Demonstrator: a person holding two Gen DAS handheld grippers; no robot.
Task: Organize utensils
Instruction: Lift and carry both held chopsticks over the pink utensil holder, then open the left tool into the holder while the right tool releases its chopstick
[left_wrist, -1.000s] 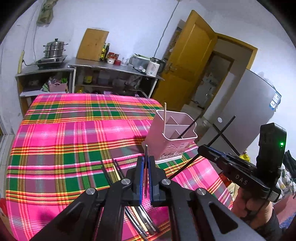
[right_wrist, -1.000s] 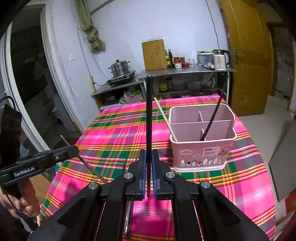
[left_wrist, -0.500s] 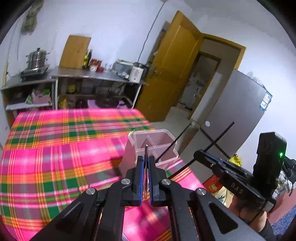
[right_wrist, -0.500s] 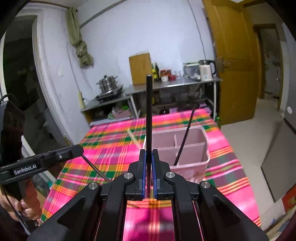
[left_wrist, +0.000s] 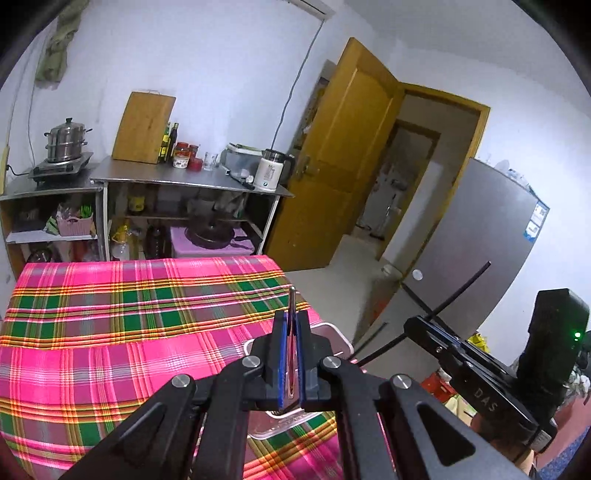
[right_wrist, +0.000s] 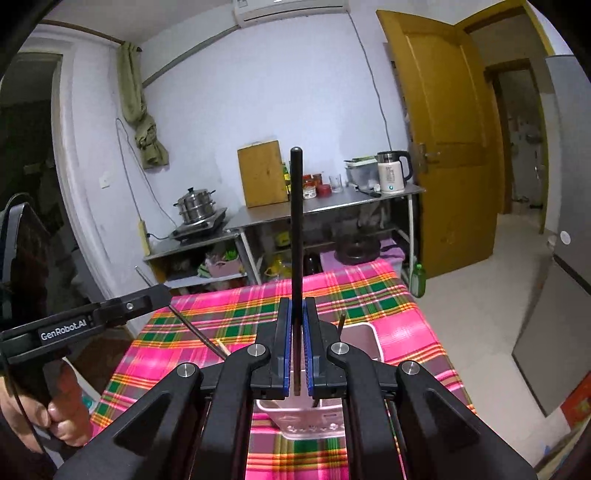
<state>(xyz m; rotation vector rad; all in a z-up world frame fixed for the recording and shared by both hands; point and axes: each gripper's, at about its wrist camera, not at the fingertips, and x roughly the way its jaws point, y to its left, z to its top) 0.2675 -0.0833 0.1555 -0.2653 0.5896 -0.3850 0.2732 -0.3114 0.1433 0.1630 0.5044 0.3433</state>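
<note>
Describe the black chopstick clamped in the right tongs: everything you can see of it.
The black chopstick is a slim, straight, matte black rod with a rounded top end. It stands upright, pinched low on its length between the blue pads of the right tongs, which are shut on it. Its lower end hangs over the pink utensil holder on the plaid tablecloth; whether it touches the holder is hidden.
</note>
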